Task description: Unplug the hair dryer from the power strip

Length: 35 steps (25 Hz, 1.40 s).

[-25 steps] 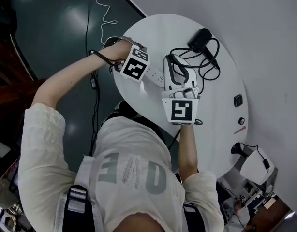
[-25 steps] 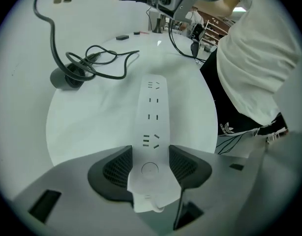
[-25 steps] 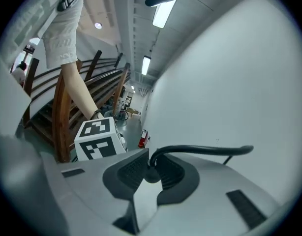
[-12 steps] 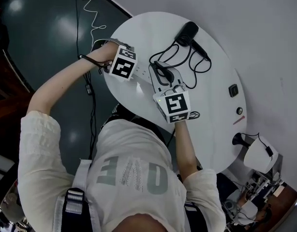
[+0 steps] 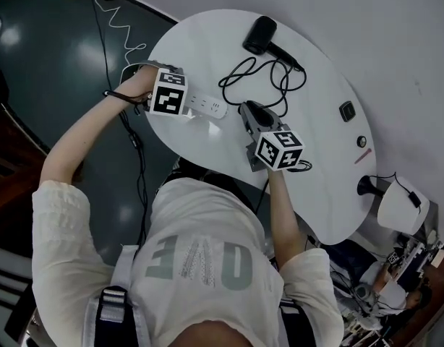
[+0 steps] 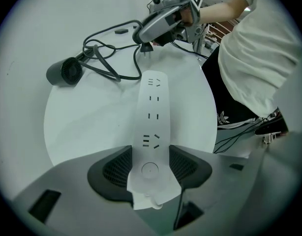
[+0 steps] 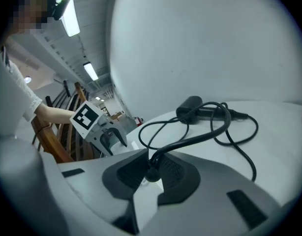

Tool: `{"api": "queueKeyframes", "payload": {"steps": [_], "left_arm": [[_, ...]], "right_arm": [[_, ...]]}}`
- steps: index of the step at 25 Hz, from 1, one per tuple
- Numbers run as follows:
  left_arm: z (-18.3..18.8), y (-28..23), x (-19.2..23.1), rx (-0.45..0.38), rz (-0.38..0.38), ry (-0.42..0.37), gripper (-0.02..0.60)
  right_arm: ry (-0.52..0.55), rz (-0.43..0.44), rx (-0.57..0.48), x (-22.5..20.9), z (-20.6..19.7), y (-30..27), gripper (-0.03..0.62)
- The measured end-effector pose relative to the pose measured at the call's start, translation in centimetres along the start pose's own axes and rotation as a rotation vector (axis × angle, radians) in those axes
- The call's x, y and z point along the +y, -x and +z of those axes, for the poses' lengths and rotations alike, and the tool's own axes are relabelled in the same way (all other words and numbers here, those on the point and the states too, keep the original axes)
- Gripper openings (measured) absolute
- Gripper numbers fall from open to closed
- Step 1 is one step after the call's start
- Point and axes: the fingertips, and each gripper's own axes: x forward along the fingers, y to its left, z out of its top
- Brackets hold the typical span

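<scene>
Left hand-held gripper (image 6: 150,170) is clamping the power strip (image 6: 152,107) at the table (image 5: 207,144) edge, while the right hand-held gripper (image 7: 150,173) is pinching the hair dryer plug (image 6: 146,48), already out of its socket, so it's probably setting that down next.

Round white table (image 5: 316,157), hair dryer (image 5: 259,35), looped cord (image 7: 195,138), power strip (image 5: 204,105)
</scene>
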Motion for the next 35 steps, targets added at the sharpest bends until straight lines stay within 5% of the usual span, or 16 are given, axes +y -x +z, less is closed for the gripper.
{"api": "queueKeyframes", "payload": {"steps": [8,17,29,35], "left_arm": [[0.0,-0.1,0.0,0.034,-0.01,0.003,0.236],[0.0,-0.2,0.0,0.042,-0.006,0.006,0.236],[-0.2,-0.1,0.0,0.053,0.009,0.003,0.238],[1.6,2.0,0.5,-0.093,0.012,0.12,0.238]], "right_arm": [[-0.064,-0.119,0.084,-3.6,-3.8,0.5,0.055],[-0.049,-0.157,0.112,-4.4,-5.1,1.2,0.235],[0.062,-0.208,0.11,-4.2,-3.9,3.4,0.285],[0.107,-0.183,0.089,-3.8,-1.2,4.2,0.285]]}}
